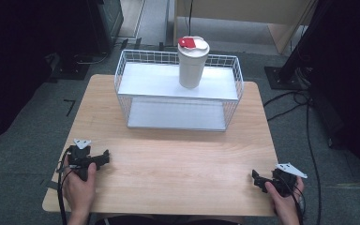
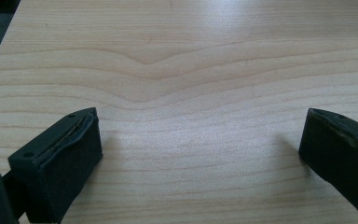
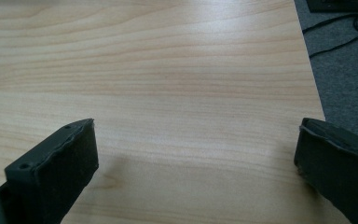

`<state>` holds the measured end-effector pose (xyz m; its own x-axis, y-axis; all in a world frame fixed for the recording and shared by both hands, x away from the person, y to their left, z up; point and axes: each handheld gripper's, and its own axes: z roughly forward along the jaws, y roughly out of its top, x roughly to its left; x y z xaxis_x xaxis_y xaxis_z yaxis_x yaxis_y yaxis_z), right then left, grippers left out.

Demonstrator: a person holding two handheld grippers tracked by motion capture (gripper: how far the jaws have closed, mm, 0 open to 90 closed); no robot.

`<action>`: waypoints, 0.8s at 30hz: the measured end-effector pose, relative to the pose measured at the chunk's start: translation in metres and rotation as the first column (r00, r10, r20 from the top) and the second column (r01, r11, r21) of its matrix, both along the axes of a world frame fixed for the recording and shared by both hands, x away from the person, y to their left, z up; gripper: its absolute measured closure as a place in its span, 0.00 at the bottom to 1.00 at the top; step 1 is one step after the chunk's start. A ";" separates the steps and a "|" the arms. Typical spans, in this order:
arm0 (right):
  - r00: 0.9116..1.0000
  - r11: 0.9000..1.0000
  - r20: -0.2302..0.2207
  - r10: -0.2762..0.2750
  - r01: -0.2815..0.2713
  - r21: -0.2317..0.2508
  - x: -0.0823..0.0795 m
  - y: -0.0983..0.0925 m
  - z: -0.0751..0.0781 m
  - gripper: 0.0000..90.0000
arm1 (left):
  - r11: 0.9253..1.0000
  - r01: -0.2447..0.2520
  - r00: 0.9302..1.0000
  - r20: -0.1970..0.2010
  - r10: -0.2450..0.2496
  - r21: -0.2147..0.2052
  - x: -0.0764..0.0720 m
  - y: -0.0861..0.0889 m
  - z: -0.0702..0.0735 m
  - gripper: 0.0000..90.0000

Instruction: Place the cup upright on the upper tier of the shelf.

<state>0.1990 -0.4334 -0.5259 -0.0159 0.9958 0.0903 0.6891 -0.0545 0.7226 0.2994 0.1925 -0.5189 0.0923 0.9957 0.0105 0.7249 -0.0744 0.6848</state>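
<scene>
High view: a pale wooden counter [image 1: 168, 164] carries a white wire shelf rack [image 1: 178, 91] at its far side, and a white tumbler [image 1: 192, 63] with a red-and-white lid stands upright on the rack's upper shelf, towards the right of its middle. The left gripper [image 1: 104, 157] rests at the near left of the counter, held in the person's left hand [image 1: 78, 187], jaws pointing right; the right gripper [image 1: 258, 180] sits at the near right corner in the right hand [image 1: 286, 199], jaws pointing left. Both grippers lie well apart from the rack and the tumbler. Cables trail across the grey floor [image 1: 318, 154] to the right. Left gripper view: the two black jaws stand wide apart, released, with bare wood grain between them and nothing grasped. Right gripper view: the jaws likewise stand spread and released over bare wood, close to the counter's edge, with grey floor and cables beyond that edge.
</scene>
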 end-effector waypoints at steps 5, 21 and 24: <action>0.999 0.996 -0.021 0.048 -0.049 -0.069 0.000 0.007 -0.001 0.00 | 1.000 0.000 1.000 0.000 0.000 0.000 0.000 0.000 0.000 0.00; 0.997 0.995 -0.022 0.075 -0.076 -0.061 -0.001 0.008 -0.001 0.00 | 1.000 0.000 1.000 0.000 0.000 -0.001 0.000 0.000 0.000 0.00; 0.996 0.995 -0.023 0.082 -0.083 -0.060 -0.001 0.009 -0.001 0.00 | 1.000 0.000 1.000 0.000 0.000 0.000 0.000 0.000 0.000 0.00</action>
<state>0.1982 -0.4248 -0.5268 -0.0968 0.9948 0.0304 0.7040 0.0469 0.7087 0.2994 0.1926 -0.5188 0.0923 0.9957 0.0101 0.7250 -0.0742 0.6847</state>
